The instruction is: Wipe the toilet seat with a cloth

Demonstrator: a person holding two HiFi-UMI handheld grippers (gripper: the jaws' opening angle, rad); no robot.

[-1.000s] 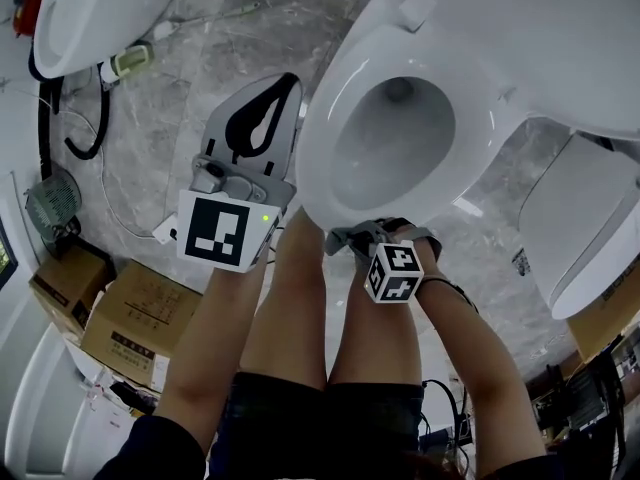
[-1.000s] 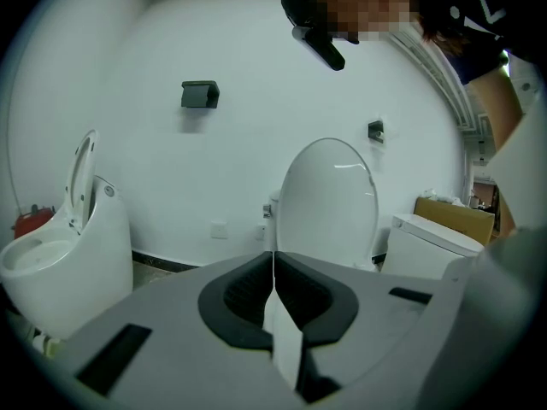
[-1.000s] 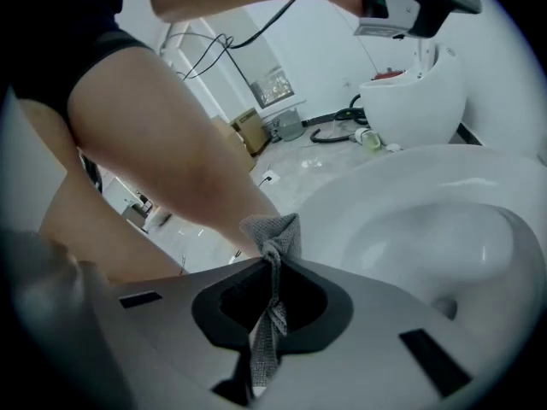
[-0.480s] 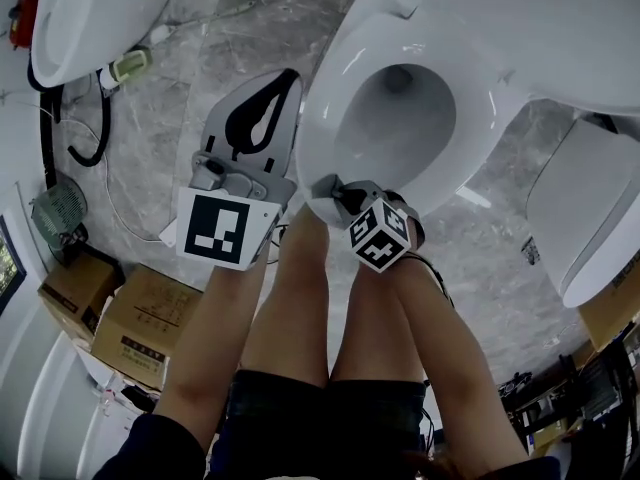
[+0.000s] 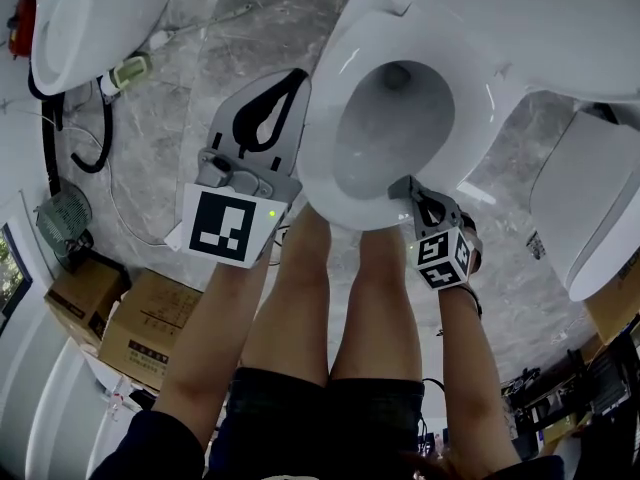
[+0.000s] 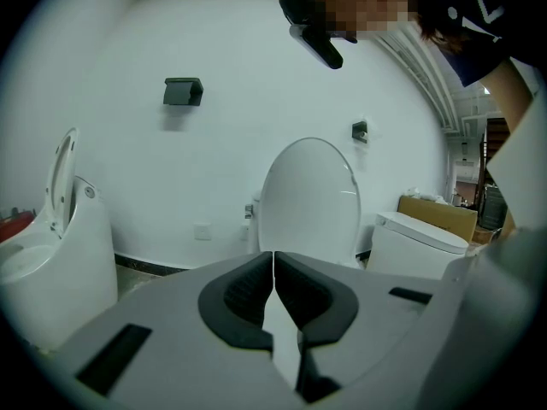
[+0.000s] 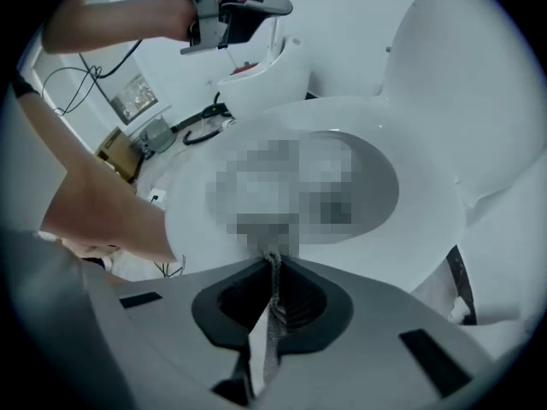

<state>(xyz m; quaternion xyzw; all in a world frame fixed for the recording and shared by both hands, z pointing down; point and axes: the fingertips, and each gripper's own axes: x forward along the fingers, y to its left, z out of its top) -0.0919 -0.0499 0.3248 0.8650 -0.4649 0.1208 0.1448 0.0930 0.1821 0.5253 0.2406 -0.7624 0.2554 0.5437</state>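
Observation:
A white toilet with its seat [image 5: 478,133] down fills the upper middle of the head view. My right gripper [image 5: 402,184] rests at the seat's front rim, right of centre. It is shut on a thin grey cloth [image 7: 271,314], which runs between the jaws against the seat [image 7: 419,229]. My left gripper [image 5: 289,78] hangs in the air just left of the bowl. Its jaws are shut with nothing between them. In the left gripper view that gripper [image 6: 273,254] points at a wall and other toilets.
A second toilet [image 5: 80,18] stands at the upper left and a third [image 5: 590,218] at the right. Cardboard boxes [image 5: 140,323], a fan and black cables [image 5: 85,143] lie on the marble floor at the left. The person's bare legs [image 5: 300,308] stand against the bowl's front.
The right gripper slid along the seat's front rim, first leftward, then to the right of centre. The left gripper stayed almost where it was.

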